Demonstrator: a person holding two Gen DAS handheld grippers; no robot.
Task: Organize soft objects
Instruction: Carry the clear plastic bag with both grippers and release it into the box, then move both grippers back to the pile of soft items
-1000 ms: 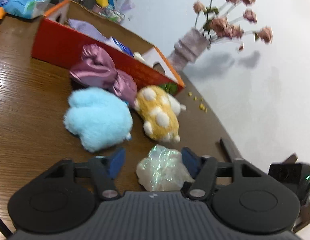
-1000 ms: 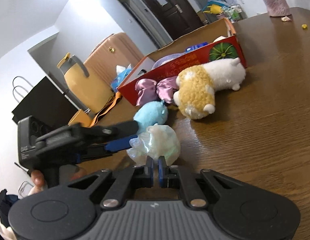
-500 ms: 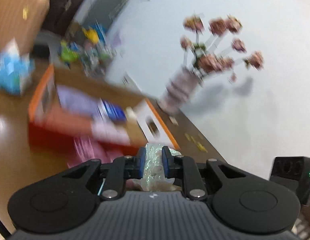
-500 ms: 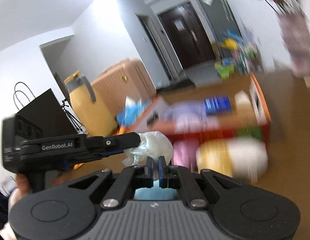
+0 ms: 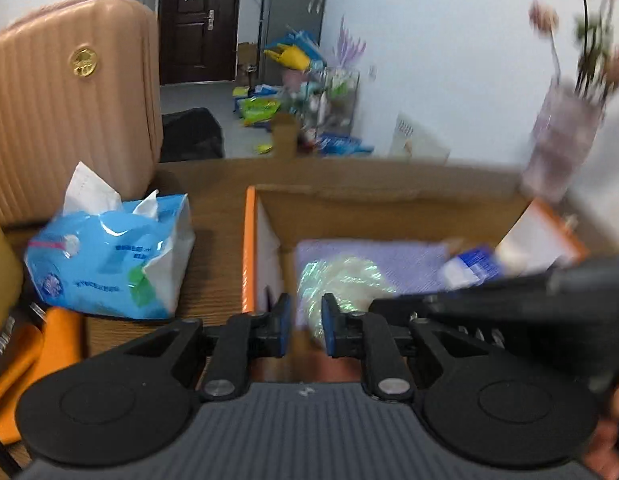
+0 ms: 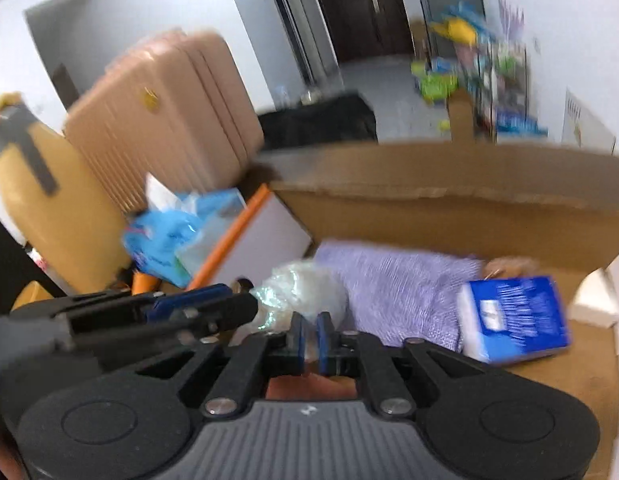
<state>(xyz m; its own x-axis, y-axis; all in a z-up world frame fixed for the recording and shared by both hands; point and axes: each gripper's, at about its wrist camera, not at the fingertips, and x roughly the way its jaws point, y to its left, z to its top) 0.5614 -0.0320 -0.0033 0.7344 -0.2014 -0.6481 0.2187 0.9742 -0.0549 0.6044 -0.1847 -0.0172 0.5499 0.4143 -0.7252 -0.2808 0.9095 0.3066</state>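
I've got the pouf (image 5: pixel 341 280) over the box (image 5: pixel 249 248), above the purple cloth (image 6: pixel 397 280), so it drops inside. Left gripper (image 5: pixel 305 320) is closing, pinching one side; right gripper (image 6: pixel 309 332) is nipped onto its near edge, sharing the floppy load. Tissue pack (image 5: pixel 109 256) sits left of the box.

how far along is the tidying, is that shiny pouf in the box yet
Not yet. Already in the box: a purple cloth and a blue packet. In hand: the shiny pouf, pinched by both the left gripper, whose jaws are closing on it, and the right gripper, above the box opening. Left: let it go inside. No other soft things show in these views.
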